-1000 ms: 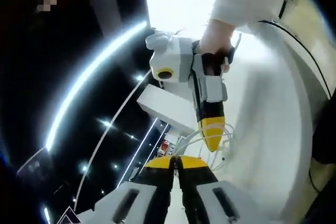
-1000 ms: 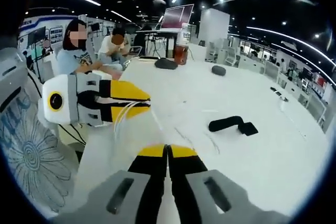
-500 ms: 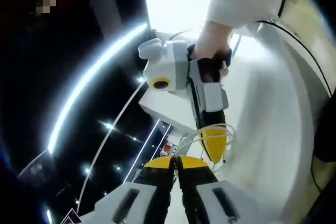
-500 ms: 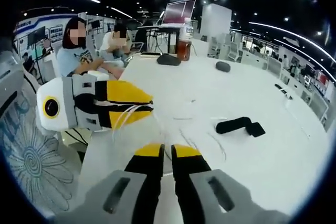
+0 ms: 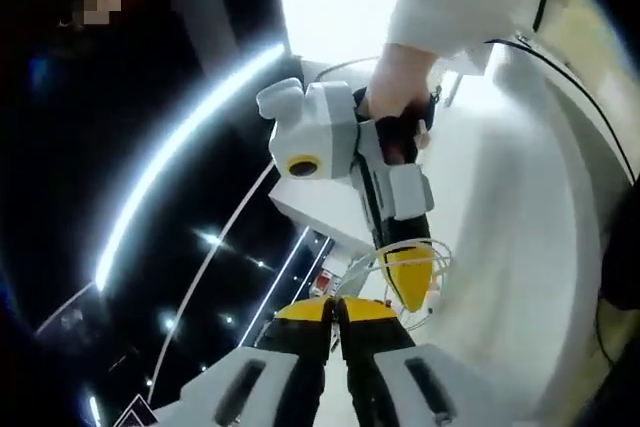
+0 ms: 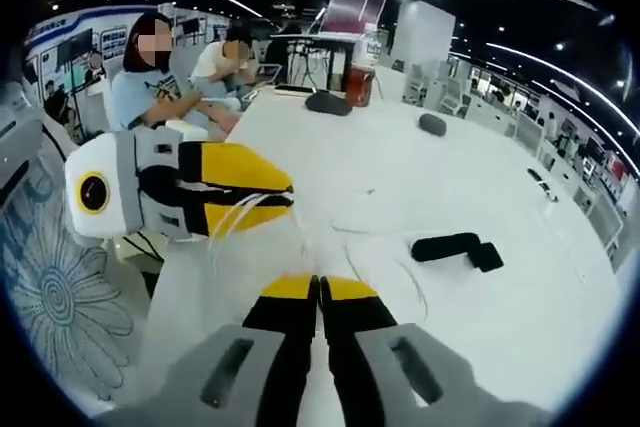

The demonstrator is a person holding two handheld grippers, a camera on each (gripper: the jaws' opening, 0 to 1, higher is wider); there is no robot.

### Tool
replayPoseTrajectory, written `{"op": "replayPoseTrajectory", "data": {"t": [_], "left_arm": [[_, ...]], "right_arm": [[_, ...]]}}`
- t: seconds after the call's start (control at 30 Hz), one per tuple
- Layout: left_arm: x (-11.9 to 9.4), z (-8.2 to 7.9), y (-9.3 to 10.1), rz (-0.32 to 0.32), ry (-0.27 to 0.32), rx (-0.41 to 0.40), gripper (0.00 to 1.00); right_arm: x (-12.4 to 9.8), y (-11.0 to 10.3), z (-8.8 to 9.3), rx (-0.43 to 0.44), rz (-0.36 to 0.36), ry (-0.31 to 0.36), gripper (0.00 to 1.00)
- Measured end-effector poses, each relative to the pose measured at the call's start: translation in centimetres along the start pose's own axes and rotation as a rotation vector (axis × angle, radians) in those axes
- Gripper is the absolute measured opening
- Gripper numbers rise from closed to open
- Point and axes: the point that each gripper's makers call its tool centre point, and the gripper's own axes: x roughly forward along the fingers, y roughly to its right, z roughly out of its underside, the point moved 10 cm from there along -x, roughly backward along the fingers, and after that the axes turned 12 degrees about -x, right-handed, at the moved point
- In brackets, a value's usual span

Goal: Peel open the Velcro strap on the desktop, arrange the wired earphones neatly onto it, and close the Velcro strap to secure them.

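The white earphone wire (image 6: 232, 219) hangs in thin loops from the yellow jaws of my left gripper (image 6: 288, 193), which comes in from the left of the right gripper view and is shut on it. The wire runs down toward my right gripper (image 6: 320, 287), whose jaws are shut. In the left gripper view the wire (image 5: 404, 246) loops around the tip of the right gripper (image 5: 410, 287), held by a hand, just above my shut left gripper (image 5: 335, 307). The black Velcro strap (image 6: 455, 247) lies flat on the white table (image 6: 500, 327), to the right of both grippers.
A bottle (image 6: 362, 75) and two dark objects (image 6: 328, 102) (image 6: 432, 124) sit at the table's far end. Two people sit at the far left edge (image 6: 150, 87). A thin cable (image 6: 400, 277) lies on the table near the strap.
My right gripper's jaws stood slightly apart half a second ago and are shut again now. The left gripper still holds the wire loops beside it.
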Motion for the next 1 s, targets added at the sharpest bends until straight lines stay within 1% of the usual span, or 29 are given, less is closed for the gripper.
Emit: {"op": "replayPoseTrajectory", "data": {"t": [0.03, 0.13, 0.23, 0.27, 0.3, 0.43, 0.5, 0.6, 0.7, 0.83, 1.0], "left_arm": [[0.0, 0.1, -0.1, -0.001, -0.002, -0.003, 0.07], [-0.1, 0.2, -0.3, -0.006, -0.008, -0.004, 0.07], [-0.1, 0.3, -0.4, -0.01, -0.01, -0.01, 0.07], [-0.1, 0.3, -0.4, -0.013, -0.011, -0.009, 0.07], [-0.1, 0.3, -0.5, -0.013, -0.011, -0.01, 0.07], [0.2, -0.3, -0.6, -0.013, 0.0, -0.022, 0.07], [0.3, -0.6, -0.6, -0.004, 0.01, -0.045, 0.07], [0.5, -0.7, -0.6, 0.002, 0.011, -0.068, 0.07], [0.7, -0.6, -0.4, 0.005, 0.003, -0.05, 0.07], [0.8, -0.6, -0.1, 0.013, -0.011, -0.026, 0.07], [0.9, -0.5, 0.0, 0.009, -0.015, -0.029, 0.09]], "right_arm": [[-0.2, 0.1, 0.0, 0.009, 0.002, 0.009, 0.05], [-1.4, 0.4, -0.2, 0.06, 0.013, 0.063, 0.05], [-2.4, 0.6, -0.6, 0.135, 0.008, 0.127, 0.04], [-2.9, 0.7, -0.8, 0.172, 0.004, 0.16, 0.04], [-3.3, 0.8, -1.0, 0.188, 0.004, 0.183, 0.04], [-4.6, 0.8, -1.6, 0.206, 0.014, 0.233, 0.04], [-4.8, 0.6, -1.8, 0.21, 0.016, 0.24, 0.04], [-4.7, 0.3, -1.8, 0.199, 0.011, 0.232, 0.04], [-4.6, 0.0, -1.8, 0.209, 0.001, 0.231, 0.04], [-4.5, -0.3, -1.9, 0.216, 0.01, 0.247, 0.04], [-4.2, -0.7, -1.9, 0.209, 0.002, 0.248, 0.04]]}}
